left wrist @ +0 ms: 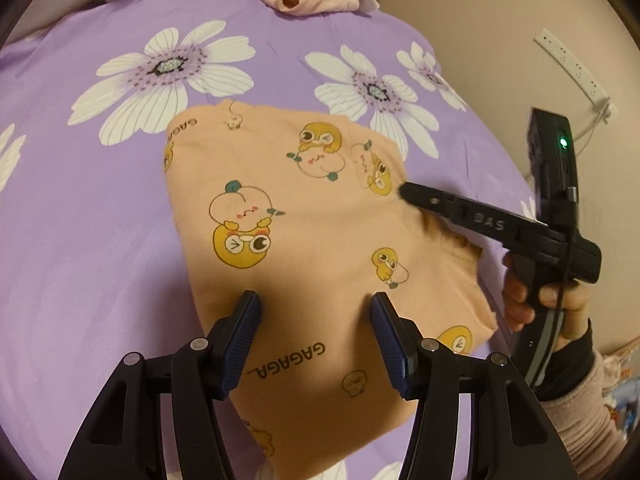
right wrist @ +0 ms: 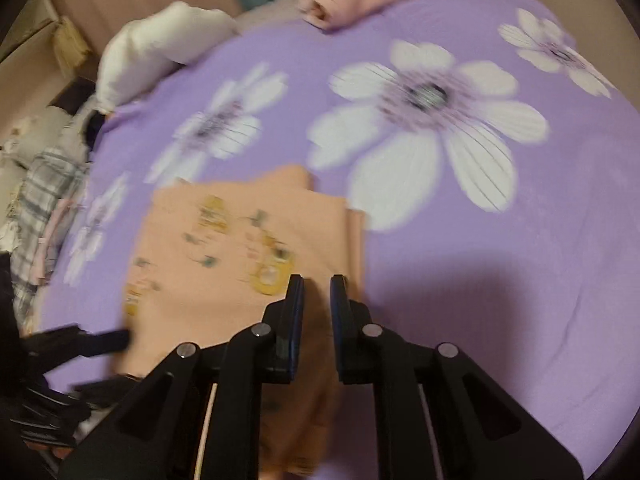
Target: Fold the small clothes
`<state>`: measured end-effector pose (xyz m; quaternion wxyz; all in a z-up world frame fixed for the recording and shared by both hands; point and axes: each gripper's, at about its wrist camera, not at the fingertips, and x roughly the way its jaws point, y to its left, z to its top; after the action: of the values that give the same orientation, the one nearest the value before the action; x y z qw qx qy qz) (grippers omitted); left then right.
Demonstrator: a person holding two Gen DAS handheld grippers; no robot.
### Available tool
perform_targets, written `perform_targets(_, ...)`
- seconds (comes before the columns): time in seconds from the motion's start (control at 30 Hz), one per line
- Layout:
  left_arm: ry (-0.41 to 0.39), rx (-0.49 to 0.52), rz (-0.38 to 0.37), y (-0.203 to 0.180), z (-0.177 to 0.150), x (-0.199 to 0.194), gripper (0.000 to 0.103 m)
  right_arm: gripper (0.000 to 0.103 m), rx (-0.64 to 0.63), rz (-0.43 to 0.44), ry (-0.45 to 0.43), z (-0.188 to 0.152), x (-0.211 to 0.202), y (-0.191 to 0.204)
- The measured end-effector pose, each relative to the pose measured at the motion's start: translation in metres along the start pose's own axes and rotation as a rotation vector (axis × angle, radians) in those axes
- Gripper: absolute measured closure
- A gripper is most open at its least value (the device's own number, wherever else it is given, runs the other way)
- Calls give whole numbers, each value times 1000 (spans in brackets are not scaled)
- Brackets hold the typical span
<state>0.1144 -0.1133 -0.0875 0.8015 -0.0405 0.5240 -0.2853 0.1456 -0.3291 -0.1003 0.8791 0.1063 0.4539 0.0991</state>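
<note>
Left wrist view: my left hand-held gripper [left wrist: 316, 312] hovers wide open and empty over the peach duck-print garment [left wrist: 304, 240], partly folded on the purple floral bedsheet [left wrist: 100, 220]. My right hand-held gripper [right wrist: 317, 292], narrowly parted, seems empty at its edge. Next, I judge, another fold.

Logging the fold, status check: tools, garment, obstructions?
Left tool open over peach garment. Right tool nearly closed at its right edge, grip unclear. Garment partly folded on purple bedspread. Nothing blocking.

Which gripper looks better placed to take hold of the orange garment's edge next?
Probably the right gripper: its tip sits at the orange garment's right edge. The left gripper hovers open over the middle.
</note>
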Motion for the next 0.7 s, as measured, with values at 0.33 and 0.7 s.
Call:
perform_targets(0.33, -70, 16, -15, -7, 3, -22, 48, 85, -57, 111, -139, -19, -69, 11)
perform_targets(0.7, -55, 37, -31, -6, -20, -3, 48, 97, -79, 79, -16, -66, -39, 13)
